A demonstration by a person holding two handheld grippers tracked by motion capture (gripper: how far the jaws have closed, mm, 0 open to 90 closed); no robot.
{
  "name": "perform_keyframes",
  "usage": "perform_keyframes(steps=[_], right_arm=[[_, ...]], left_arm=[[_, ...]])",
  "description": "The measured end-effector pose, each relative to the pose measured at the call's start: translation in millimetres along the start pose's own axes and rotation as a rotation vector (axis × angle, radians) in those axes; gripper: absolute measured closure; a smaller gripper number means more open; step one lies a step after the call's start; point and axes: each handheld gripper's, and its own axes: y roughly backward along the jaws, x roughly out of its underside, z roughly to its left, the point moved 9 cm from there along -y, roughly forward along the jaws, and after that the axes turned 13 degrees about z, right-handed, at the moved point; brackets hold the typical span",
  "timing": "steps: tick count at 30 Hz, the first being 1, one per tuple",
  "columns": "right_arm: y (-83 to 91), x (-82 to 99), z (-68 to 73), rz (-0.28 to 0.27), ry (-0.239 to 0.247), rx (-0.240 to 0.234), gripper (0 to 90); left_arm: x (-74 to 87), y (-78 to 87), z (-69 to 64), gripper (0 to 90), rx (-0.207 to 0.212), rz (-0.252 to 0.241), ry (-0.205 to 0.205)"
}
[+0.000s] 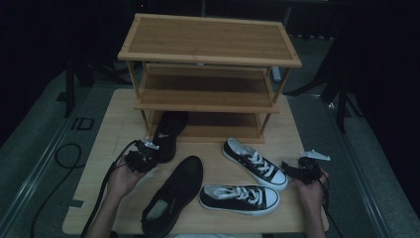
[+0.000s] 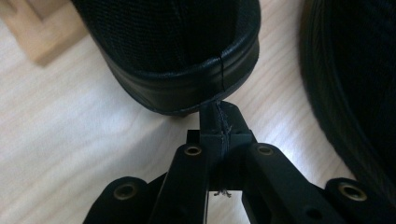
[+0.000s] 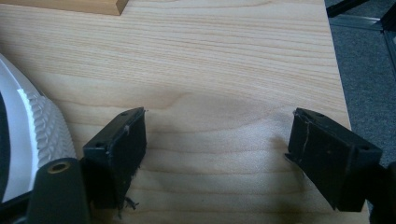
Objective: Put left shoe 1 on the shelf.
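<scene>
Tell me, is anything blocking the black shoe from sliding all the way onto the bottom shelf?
Nothing visible blocks it. The black shoe already has its toe under the rack, on the bottom shelf, which looks bare beside it. The left claw is shut right behind the shoe's heel.

Your shoe rack (image 1: pixel 208 59) stands at the table's (image 1: pixel 99 198) far side, one shoe (image 1: pixel 168 131) poking out from its bottom shelf; three shoes (image 1: pixel 240 198) lie in front.

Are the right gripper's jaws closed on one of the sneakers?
No. In the right gripper view the right gripper stands wide open over bare table, with the white-soled sneaker off to its side.
</scene>
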Motion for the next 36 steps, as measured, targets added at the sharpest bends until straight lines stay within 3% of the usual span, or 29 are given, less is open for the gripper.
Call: perform_keyframes(steps=[5,15,29,36], right_arm=[[0.0,0.0,0.0,0.0,0.0,0.0,19.0],[0.0,0.0,0.0,0.0,0.0,0.0,19.0],[0.0,0.0,0.0,0.0,0.0,0.0,19.0],[0.0,0.0,0.1,0.0,0.0,0.0,19.0]], left_arm=[[-6.2,0.4,5.9,89.8,-0.057,0.007,0.008],[-14.4,-1.6,21.8,89.8,-0.101,-0.001,0.065],[-44.7,-10.6,9.5,89.8,-0.092,-0.009,0.012],[-57.5,-14.6,9.5,89.8,-0.082,-0.017,0.016]])
